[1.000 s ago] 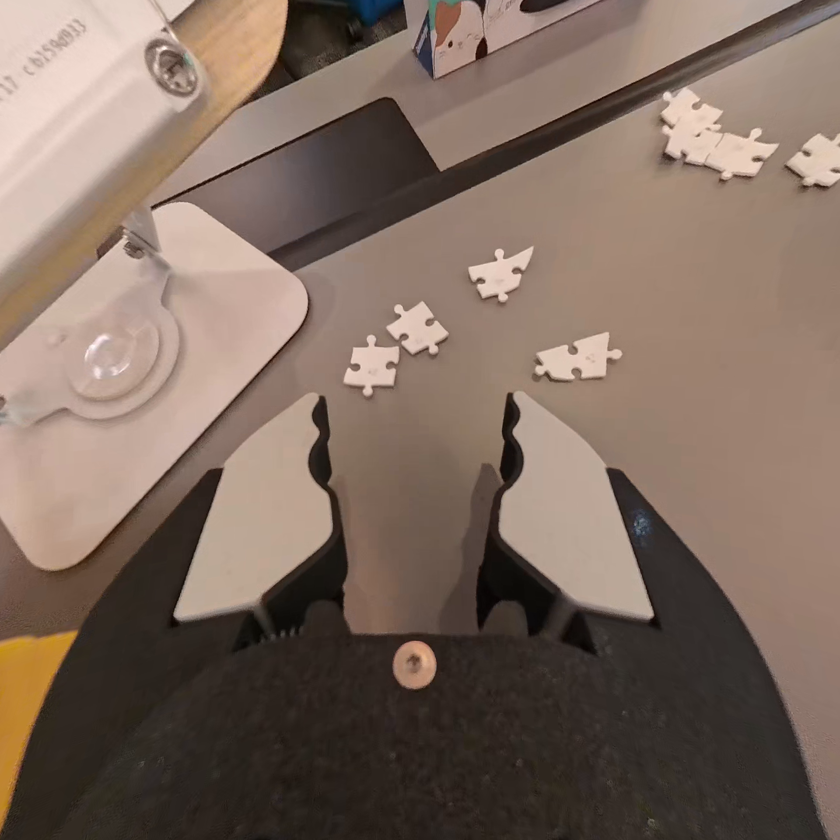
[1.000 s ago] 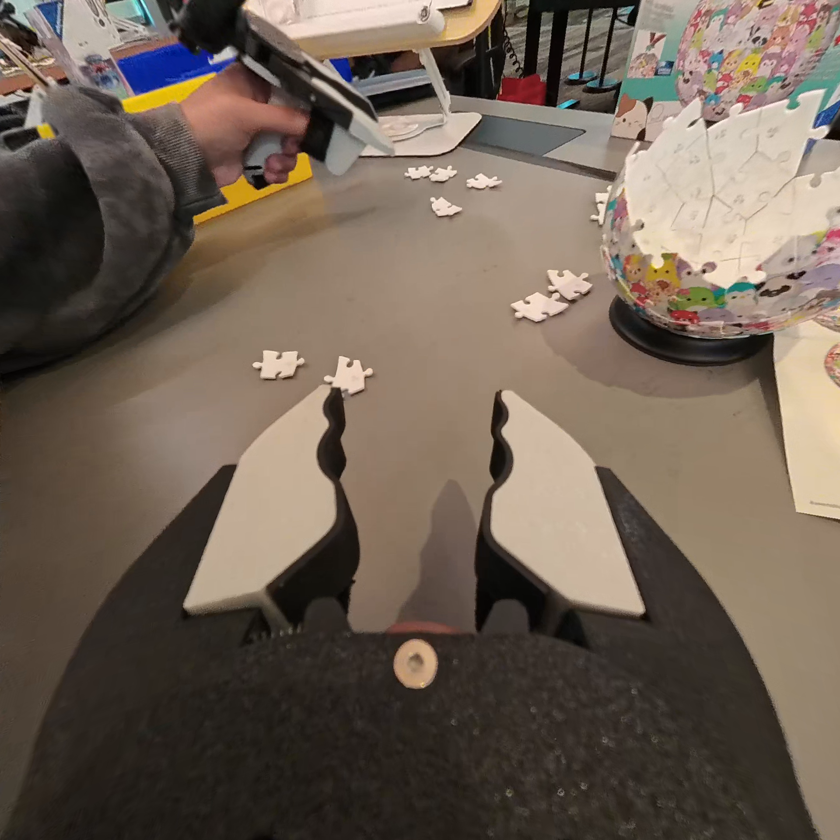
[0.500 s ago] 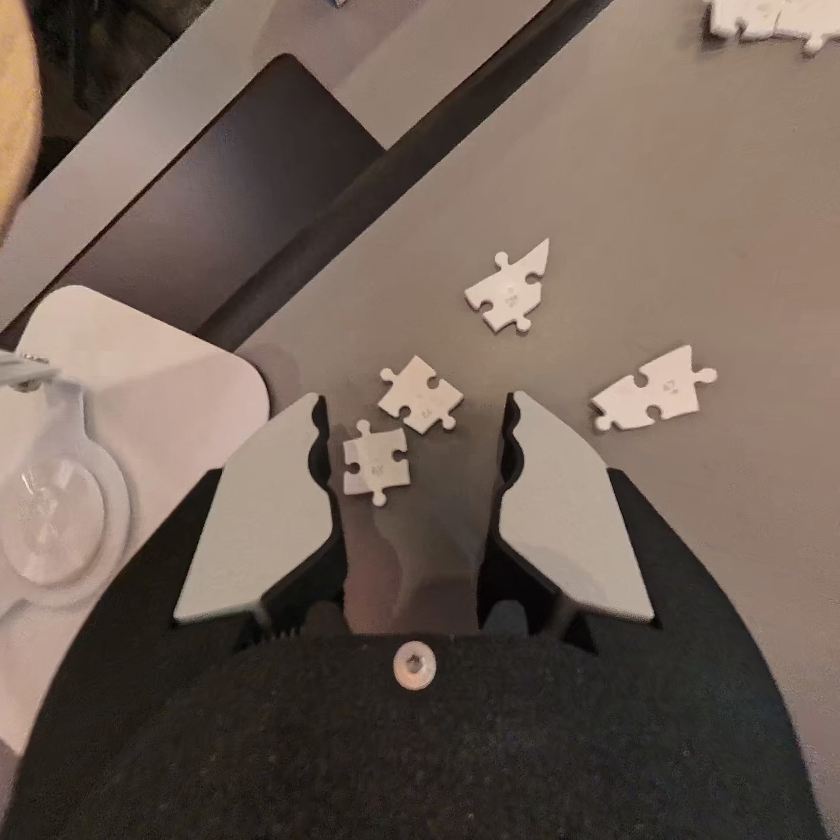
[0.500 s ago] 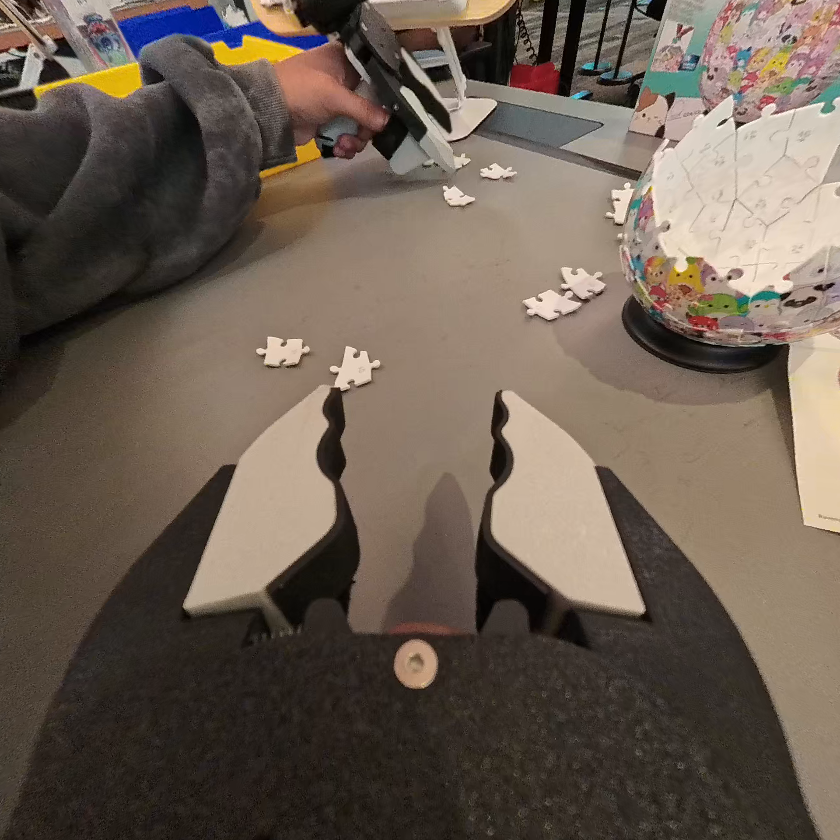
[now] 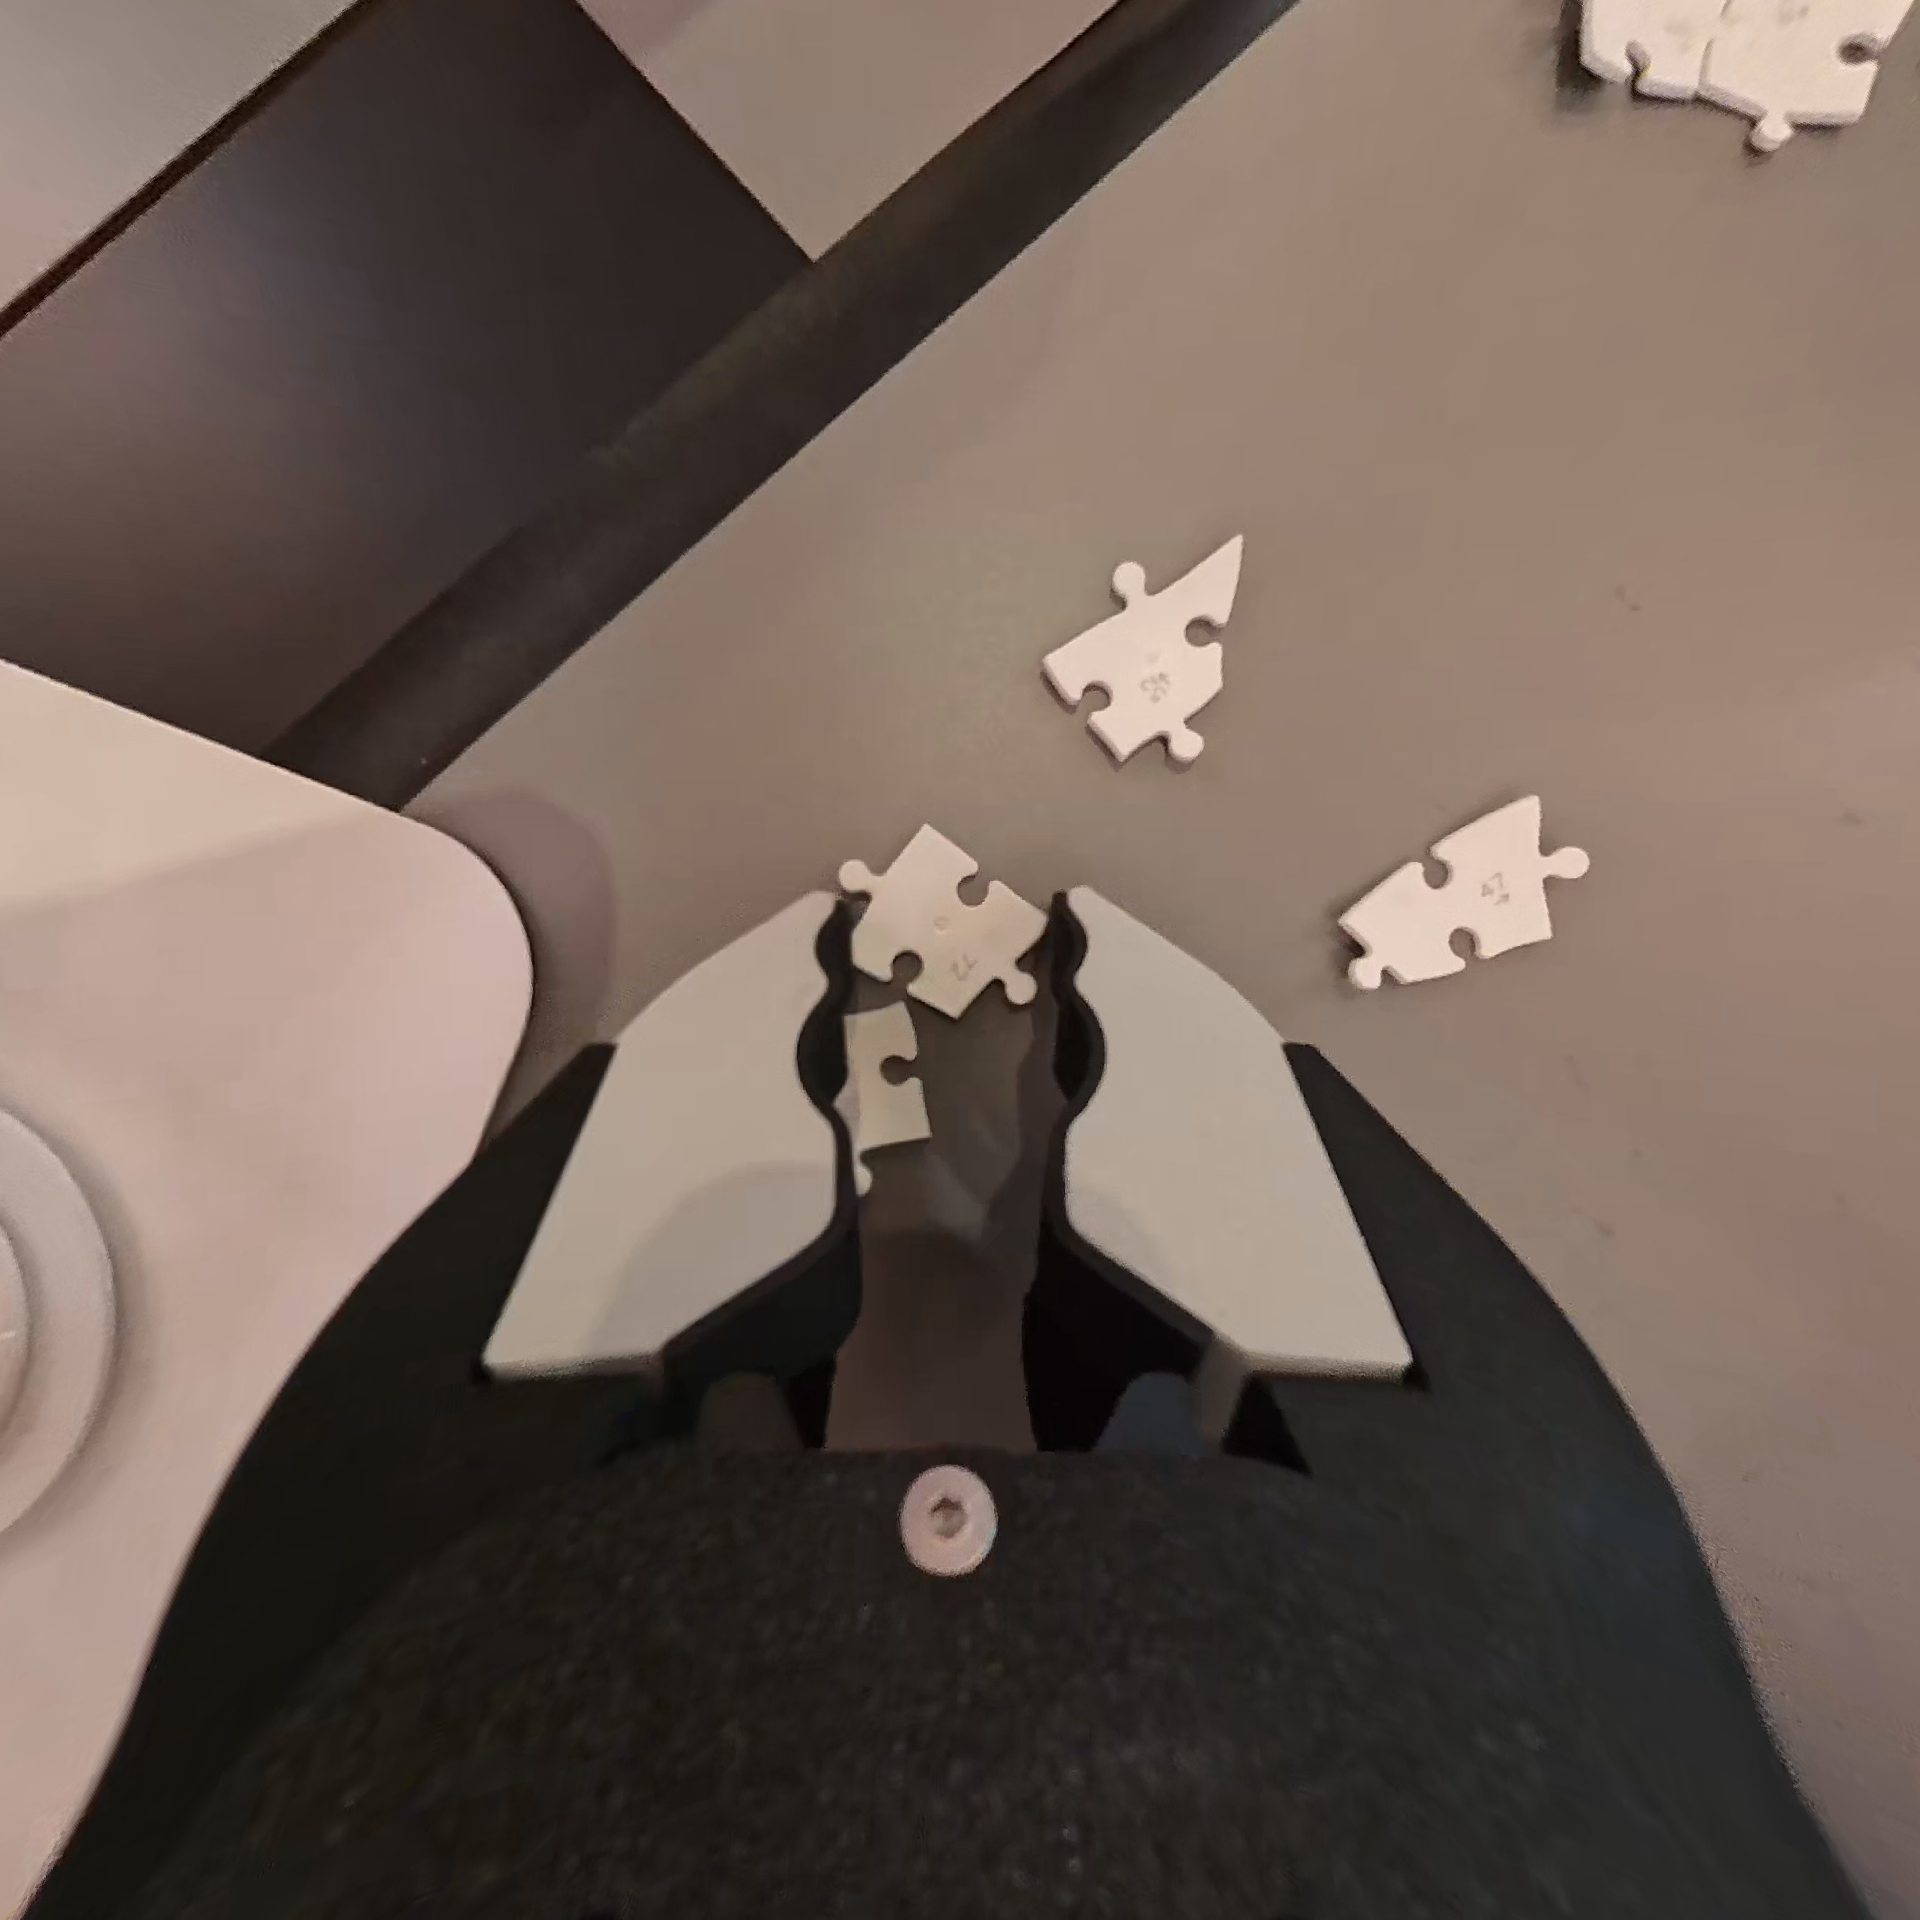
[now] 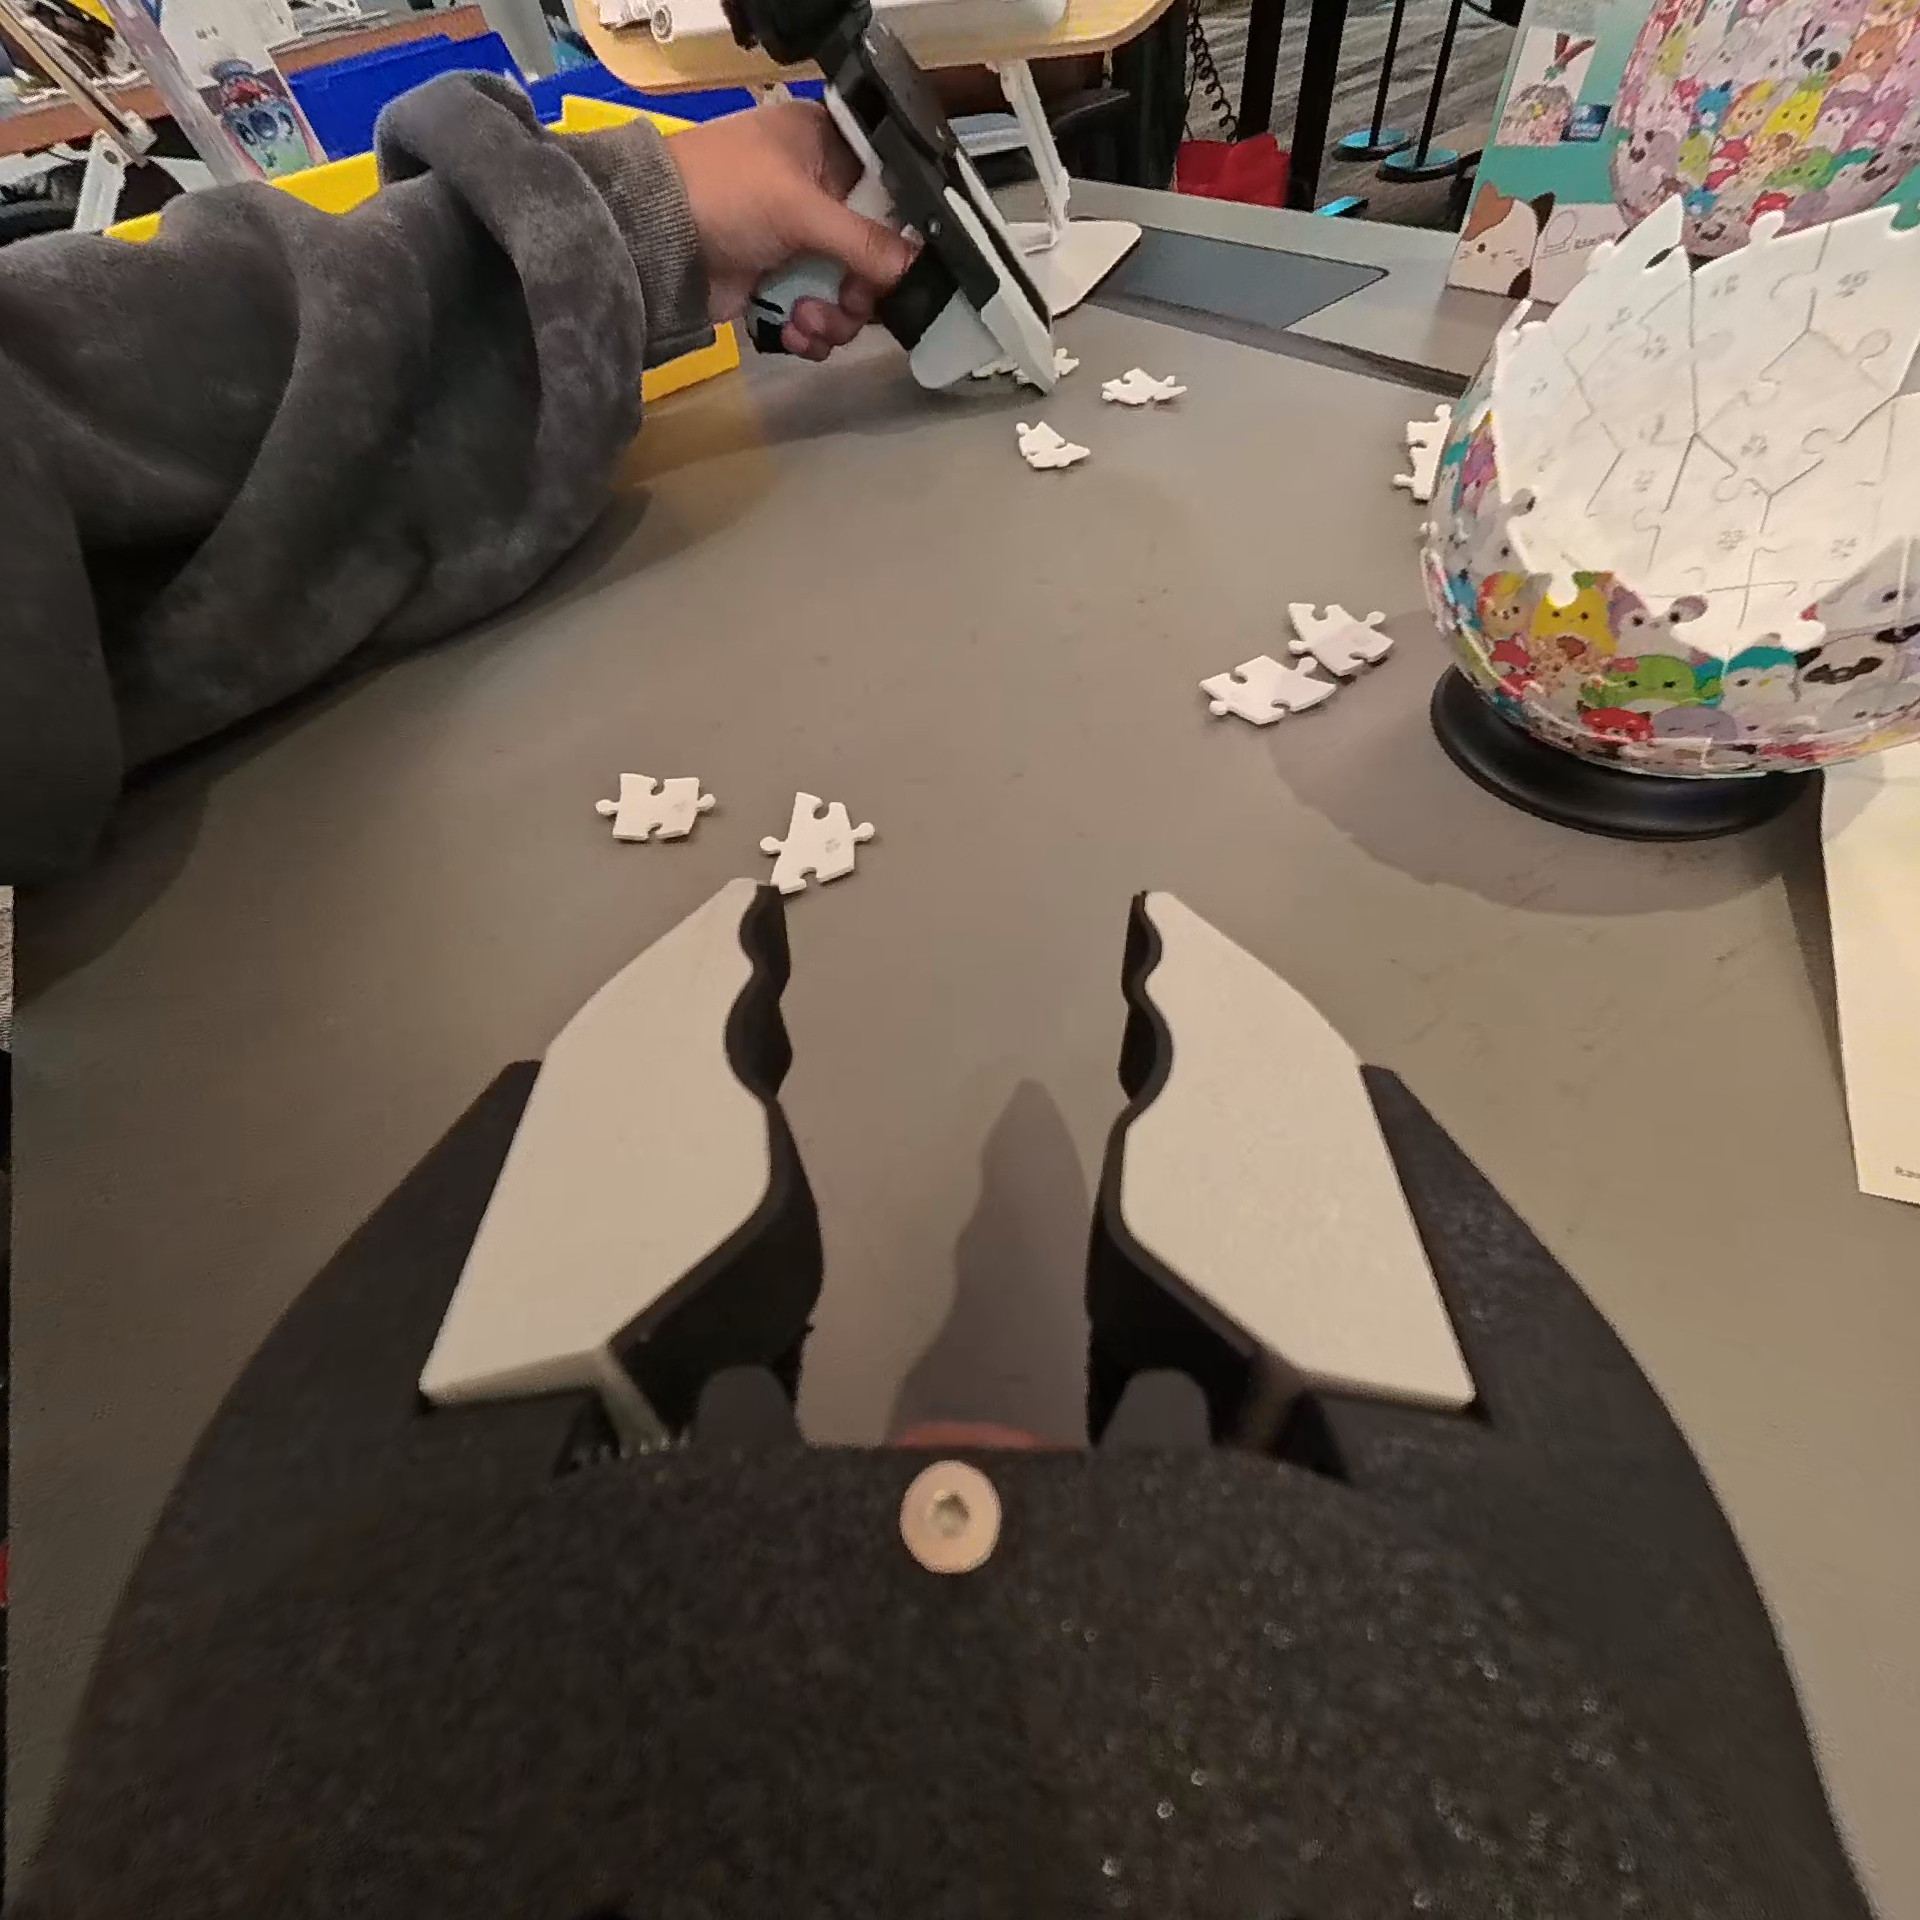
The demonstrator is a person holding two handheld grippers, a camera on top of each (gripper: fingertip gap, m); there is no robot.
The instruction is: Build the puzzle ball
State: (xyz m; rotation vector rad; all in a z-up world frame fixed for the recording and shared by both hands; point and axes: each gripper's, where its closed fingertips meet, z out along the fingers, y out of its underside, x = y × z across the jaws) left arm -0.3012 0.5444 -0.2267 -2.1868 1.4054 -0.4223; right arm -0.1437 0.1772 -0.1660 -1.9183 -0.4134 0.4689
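Half-built puzzle ball (image 6: pixel 1704 582) upright on black stand; white pieces (image 5: pixel 948 935) scattered flat.

Left view steep, close; right low, wide.

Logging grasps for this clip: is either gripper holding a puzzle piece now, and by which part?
Neither. The left gripper is open around two loose pieces on the table; the right gripper is open and empty.

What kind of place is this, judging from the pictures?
Probably an indoor workroom or lab, not a home: a grey work table, blue and yellow storage bins behind it, and barrier posts on a carpeted floor farther back.
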